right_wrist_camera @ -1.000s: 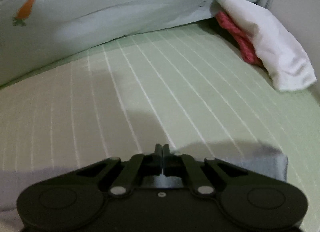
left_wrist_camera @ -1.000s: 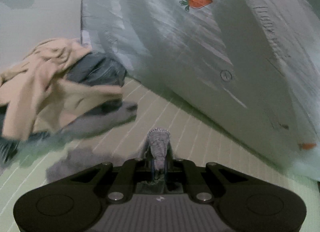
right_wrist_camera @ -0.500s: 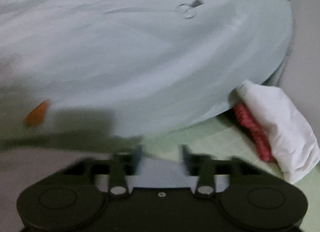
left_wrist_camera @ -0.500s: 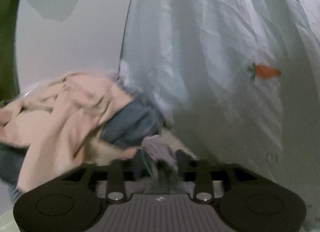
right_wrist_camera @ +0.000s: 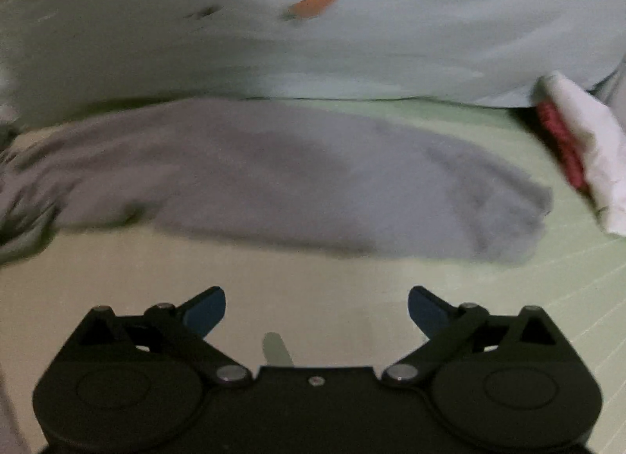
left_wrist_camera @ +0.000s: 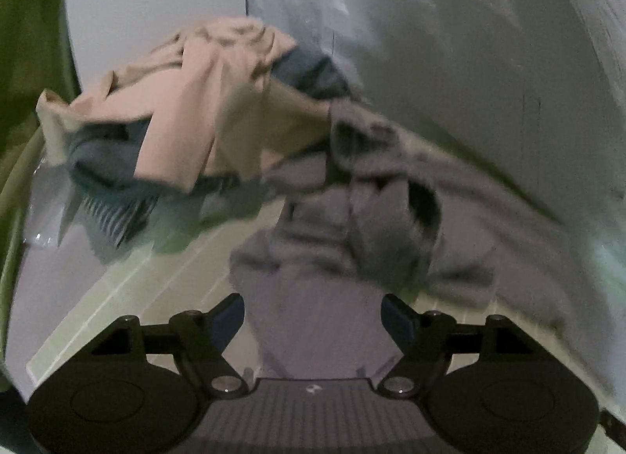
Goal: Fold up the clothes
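Note:
A grey garment (right_wrist_camera: 297, 180) lies spread on the green striped sheet (right_wrist_camera: 313, 278) in front of the pale blue pillow (right_wrist_camera: 352, 43). In the left wrist view its bunched end (left_wrist_camera: 352, 219) lies between and beyond my left gripper (left_wrist_camera: 313, 317), whose jaws stand wide apart over the cloth. My right gripper (right_wrist_camera: 316, 309) is open and empty, a little short of the garment's near edge.
A pile of beige and dark grey clothes (left_wrist_camera: 187, 113) lies at the left by the wall. A white cloth over a red one (right_wrist_camera: 579, 148) lies at the right by the pillow. The pillow has orange carrot prints (right_wrist_camera: 313, 4).
Both grippers were shut a second ago and are open now. The grey garment left the left gripper's grip and lies spread on the sheet. Both views have shifted.

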